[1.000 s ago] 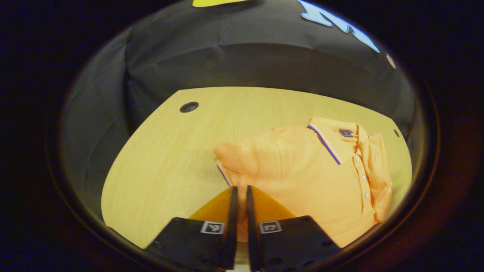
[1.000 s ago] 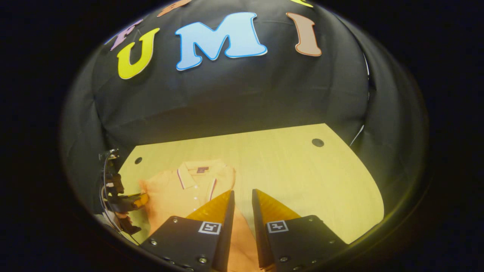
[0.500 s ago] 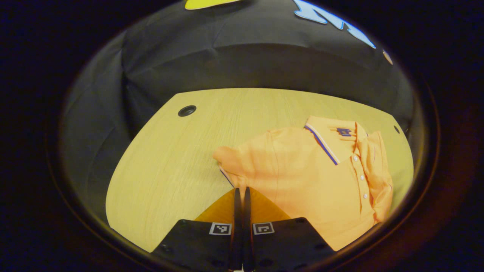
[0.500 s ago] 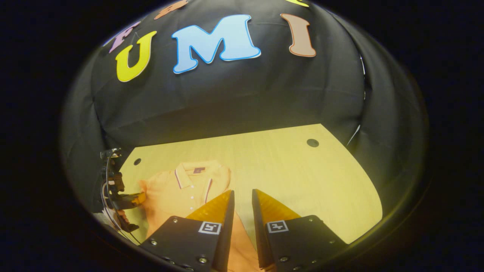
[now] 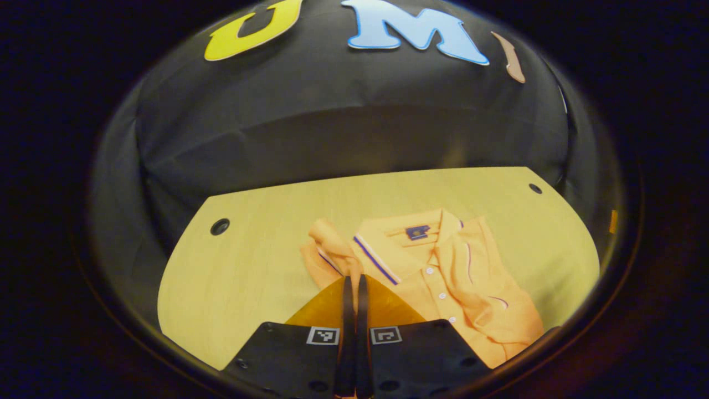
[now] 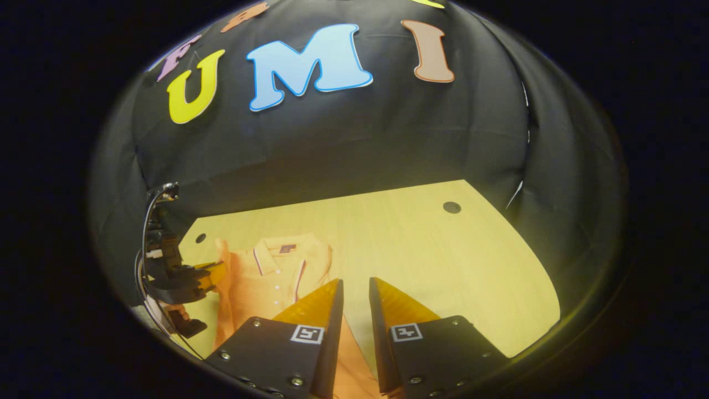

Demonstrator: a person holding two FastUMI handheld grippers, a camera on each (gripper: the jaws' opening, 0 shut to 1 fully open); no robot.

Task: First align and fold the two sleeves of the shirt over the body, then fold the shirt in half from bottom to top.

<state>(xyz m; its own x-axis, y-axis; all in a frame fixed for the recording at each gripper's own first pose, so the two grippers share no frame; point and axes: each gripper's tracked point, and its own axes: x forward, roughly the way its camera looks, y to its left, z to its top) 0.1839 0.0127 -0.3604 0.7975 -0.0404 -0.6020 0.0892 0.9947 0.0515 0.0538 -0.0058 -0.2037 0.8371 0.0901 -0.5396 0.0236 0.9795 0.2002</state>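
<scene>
Left sleeve [image 5: 328, 250] now lifted off the table [image 5: 243, 266] and bunched up beside the collar [image 5: 407, 244], where half a second ago it lay flat and spread outward; carried in by the left gripper [image 5: 352, 288], jaws closed tight, apparently pinching the sleeve hem, though the contact point sits right at the tips and is hard to confirm. Meaning for the task: second sleeve fold under way, not yet laid flat over the body. Other sleeve [image 5: 487, 288] already folded across the chest of the orange shirt [image 5: 443, 277], which lies collar-away near the table's middle. Right gripper [image 6: 354, 293] parked above the shirt's lower right part, jaws narrowly apart with nothing between them, barely shifted over the last second. Seen from the right gripper view, left gripper [image 6: 213, 272] raised at the shirt's [image 6: 266, 282] edge. Around: cable holes [image 5: 220, 226] in the tabletop, dark cloth wall [image 5: 332, 122] behind. Nothing blocking the fold path; main risk a crumpled, misaligned sleeve if released while still bunched.
</scene>
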